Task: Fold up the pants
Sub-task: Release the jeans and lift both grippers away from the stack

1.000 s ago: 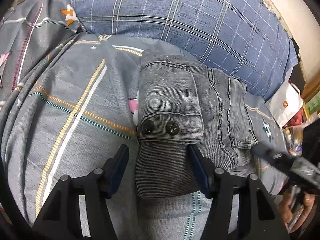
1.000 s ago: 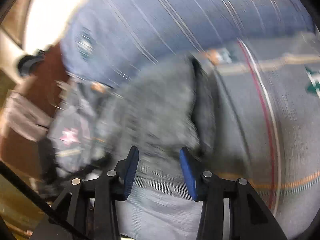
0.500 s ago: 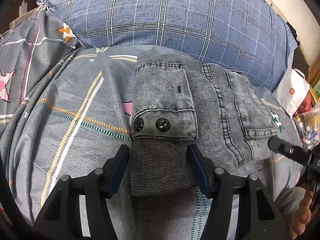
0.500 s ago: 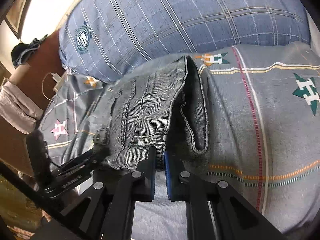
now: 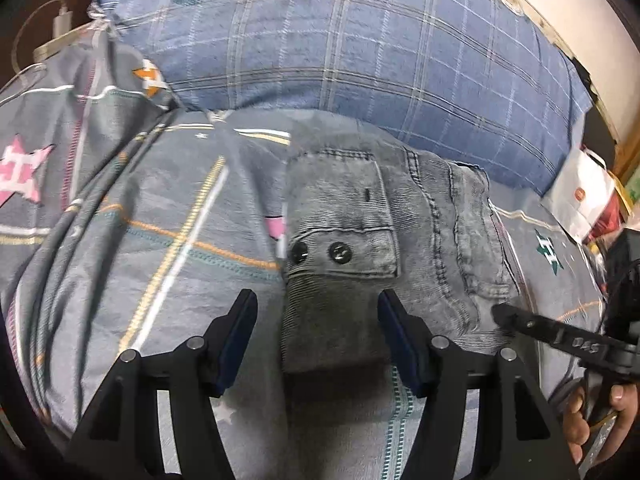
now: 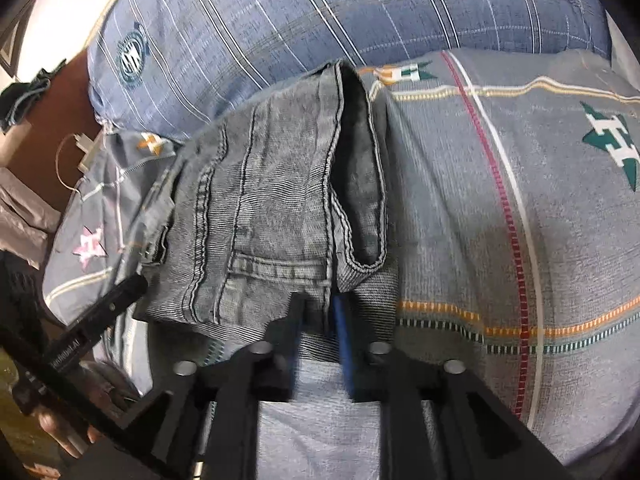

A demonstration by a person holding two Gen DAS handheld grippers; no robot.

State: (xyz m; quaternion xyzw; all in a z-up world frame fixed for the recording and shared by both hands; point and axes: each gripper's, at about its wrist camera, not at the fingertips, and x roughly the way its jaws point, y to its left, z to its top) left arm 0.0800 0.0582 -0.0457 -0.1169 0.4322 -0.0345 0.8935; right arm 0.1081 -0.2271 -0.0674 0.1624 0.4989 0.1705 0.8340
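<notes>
Pants point(image 5: 384, 248) lie folded on the bedspread point(image 5: 160, 208), pillow point(image 5: 360, 60) at twelve o'clock; left gripper point(image 5: 316, 336) gapes around the hem untouching, right gripper point(image 6: 320, 320) is opening over denim and could drag a fold open

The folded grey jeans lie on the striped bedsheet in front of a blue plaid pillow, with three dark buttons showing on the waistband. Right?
Not quite: the left wrist view shows two dark buttons on the waistband, not three. The folded grey jeans do lie on the striped bedsheet in front of the blue plaid pillow.
</notes>
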